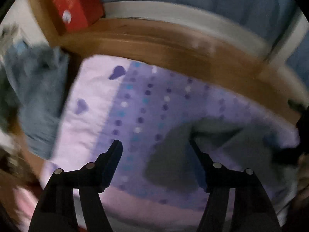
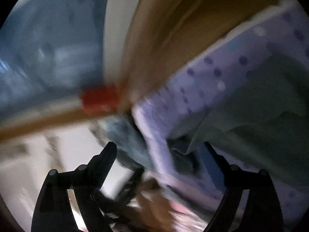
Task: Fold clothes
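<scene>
The lilac dotted garment (image 1: 146, 104) is laid flat across the middle of the wooden desk (image 1: 173, 44), with its far border running close along the far edge of the desk. A grey-green piece (image 1: 193, 154) is seen lying on its near half; whether this is a separate item or a turned-over part of the same garment cannot be told through the blur. A blue crumpled cloth (image 1: 38, 100) is kept at the left edge of the desk, apart from the working area, probably so that the fold can be made without interference. A red box (image 1: 75, 5) is set at the far left corner.

The left gripper (image 1: 156, 143) is held above the garment and pointed steeply down; its jaws are released, and nothing is gripped between them. The right gripper (image 2: 160, 147) is held lower and more nearly level at the border of the garment. Its jaws are spread wide; cloth is seen between them, but no pressing contact is visible. It is judged that a fold has been laid and a fresh grip is required next.
</scene>
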### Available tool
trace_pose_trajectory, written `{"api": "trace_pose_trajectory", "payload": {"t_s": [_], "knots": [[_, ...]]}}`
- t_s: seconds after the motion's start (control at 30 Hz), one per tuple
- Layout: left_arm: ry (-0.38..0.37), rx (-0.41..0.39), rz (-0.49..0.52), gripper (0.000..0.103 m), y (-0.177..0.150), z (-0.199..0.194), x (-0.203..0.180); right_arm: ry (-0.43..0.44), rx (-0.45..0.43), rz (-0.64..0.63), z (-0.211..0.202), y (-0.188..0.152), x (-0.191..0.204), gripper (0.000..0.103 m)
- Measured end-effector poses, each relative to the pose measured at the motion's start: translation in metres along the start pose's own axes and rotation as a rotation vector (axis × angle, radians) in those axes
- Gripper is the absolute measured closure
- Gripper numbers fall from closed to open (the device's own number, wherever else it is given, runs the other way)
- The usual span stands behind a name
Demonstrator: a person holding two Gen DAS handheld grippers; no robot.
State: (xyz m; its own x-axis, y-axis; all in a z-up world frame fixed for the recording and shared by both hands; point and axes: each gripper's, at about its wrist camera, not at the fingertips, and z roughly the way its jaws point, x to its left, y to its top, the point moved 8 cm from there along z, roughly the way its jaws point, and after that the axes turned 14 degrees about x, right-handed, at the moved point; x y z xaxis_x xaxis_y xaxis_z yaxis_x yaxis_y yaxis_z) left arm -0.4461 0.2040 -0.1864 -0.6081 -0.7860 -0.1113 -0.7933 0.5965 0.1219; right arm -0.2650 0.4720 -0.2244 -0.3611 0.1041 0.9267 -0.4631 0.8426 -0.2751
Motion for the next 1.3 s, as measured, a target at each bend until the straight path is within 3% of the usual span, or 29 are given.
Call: {"api": "trace_pose_trajectory", "payload": {"t_s": [0.07,0.13,0.2,0.37,0.47,0.57,0.6,0.63,0.67,0.7,0.77,0.8,0.9,1.07,1.2,1.3], "knots": [[-0.004,0.047,-0.002,0.027,-0.019,0.023,0.003,-0.023,-0.035,-0.03,-0.011,-0.006,-0.007,0.008],[-0.009,0.093,-0.003,0.027,-0.039,0.046,0.006,-0.109,-0.04,-0.041,-0.011,-0.014,-0.023,0.008],[0.035,0.112,0.041,0.027,-0.058,0.069,0.001,-0.143,0.007,-0.024,-0.005,-0.026,-0.039,0.008],[0.114,-0.037,0.227,0.027,-0.073,0.067,-0.038,-0.201,0.071,-0.004,0.014,-0.05,-0.066,0.008],[0.213,-0.058,0.343,0.027,-0.076,0.073,-0.061,-0.202,0.093,0.023,0.017,-0.054,-0.077,0.008],[0.287,-0.068,0.398,0.026,-0.075,0.086,-0.068,-0.192,0.094,0.029,0.015,-0.055,-0.077,0.008],[0.298,-0.094,0.396,0.035,-0.072,0.084,-0.067,-0.187,0.094,0.025,0.012,-0.057,-0.078,0.008],[0.301,-0.083,0.393,0.054,-0.072,0.084,-0.066,-0.182,0.095,0.019,0.008,-0.059,-0.079,0.008],[0.279,-0.067,0.386,0.079,-0.071,0.081,-0.066,-0.177,0.093,0.015,0.007,-0.059,-0.078,0.008],[0.26,-0.038,0.377,0.095,-0.072,0.078,-0.064,-0.172,0.087,0.013,0.005,-0.059,-0.076,0.008],[0.196,0.013,0.365,0.095,-0.072,0.067,-0.061,-0.162,0.076,0.02,0.002,-0.059,-0.077,0.008],[0.122,0.027,0.372,0.095,-0.073,0.053,-0.062,-0.154,0.071,0.027,-0.001,-0.059,-0.078,0.008],[-0.014,0.013,0.371,0.095,-0.069,-0.007,-0.047,-0.138,0.049,0.047,-0.01,-0.061,-0.08,0.008],[-0.111,-0.042,0.171,0.095,-0.02,-0.092,0.031,-0.116,-0.029,0.062,-0.044,-0.062,-0.083,0.008],[-0.238,0.019,0.088,0.093,0.023,-0.091,0.062,-0.04,-0.063,0.096,-0.065,-0.061,-0.087,0.008],[-0.264,0.109,0.054,0.092,0.043,-0.06,0.066,-0.098,-0.147,0.093,-0.08,-0.057,-0.091,0.008]]}}
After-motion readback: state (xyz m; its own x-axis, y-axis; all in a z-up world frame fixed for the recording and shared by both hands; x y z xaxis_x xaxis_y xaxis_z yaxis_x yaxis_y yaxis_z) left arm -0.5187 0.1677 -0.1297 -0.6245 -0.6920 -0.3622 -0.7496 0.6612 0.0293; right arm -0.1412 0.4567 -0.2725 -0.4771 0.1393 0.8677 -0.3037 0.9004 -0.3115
